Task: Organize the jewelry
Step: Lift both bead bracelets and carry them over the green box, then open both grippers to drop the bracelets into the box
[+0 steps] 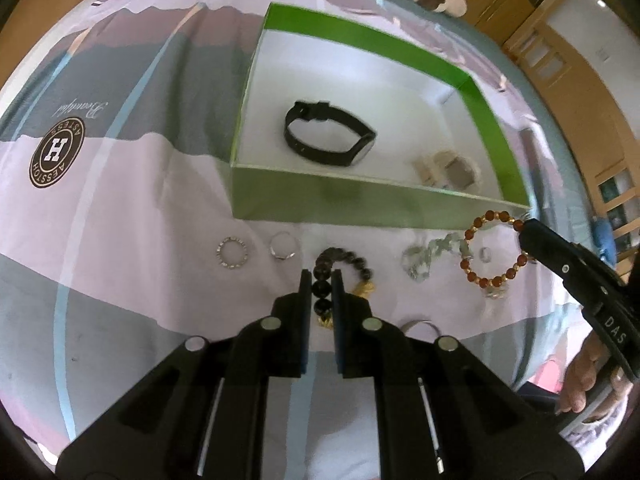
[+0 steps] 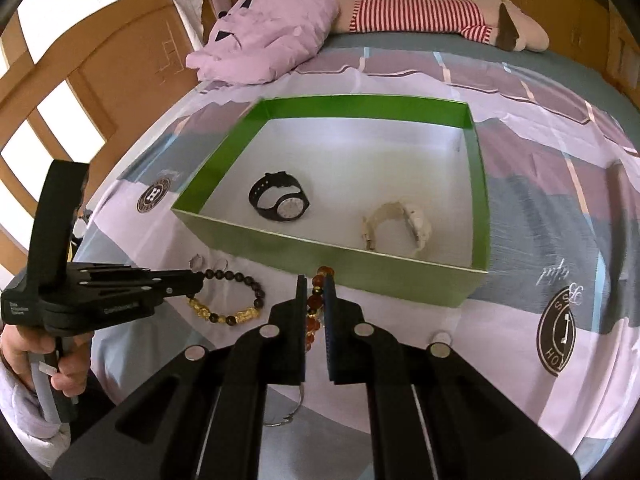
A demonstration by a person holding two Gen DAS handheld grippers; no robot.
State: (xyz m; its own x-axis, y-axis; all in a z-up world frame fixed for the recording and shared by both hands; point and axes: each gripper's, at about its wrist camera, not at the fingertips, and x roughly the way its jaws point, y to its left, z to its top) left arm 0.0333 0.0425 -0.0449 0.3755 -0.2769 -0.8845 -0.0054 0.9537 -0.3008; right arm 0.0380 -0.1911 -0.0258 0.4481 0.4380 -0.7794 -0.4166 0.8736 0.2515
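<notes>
A green box (image 1: 360,204) (image 2: 332,258) lies on the bed and holds a black watch (image 1: 328,136) (image 2: 278,198) and a white watch (image 1: 448,170) (image 2: 400,220). My left gripper (image 1: 321,276) (image 2: 200,280) is shut on a black bead bracelet with gold charms (image 1: 344,264) (image 2: 232,300) that rests on the sheet. My right gripper (image 2: 315,282) (image 1: 524,236) is shut on an amber bead bracelet (image 1: 494,252) (image 2: 316,308) and holds it just before the box's near wall. A clear bead bracelet (image 1: 428,256) lies between them.
A beaded ring (image 1: 233,254) and a silver ring (image 1: 283,245) lie left of the black bracelet. A small ring (image 1: 485,255) and a thin bangle (image 2: 288,412) lie on the sheet. A pink pillow (image 2: 272,28) and a striped plush toy (image 2: 432,16) are at the bed's far end.
</notes>
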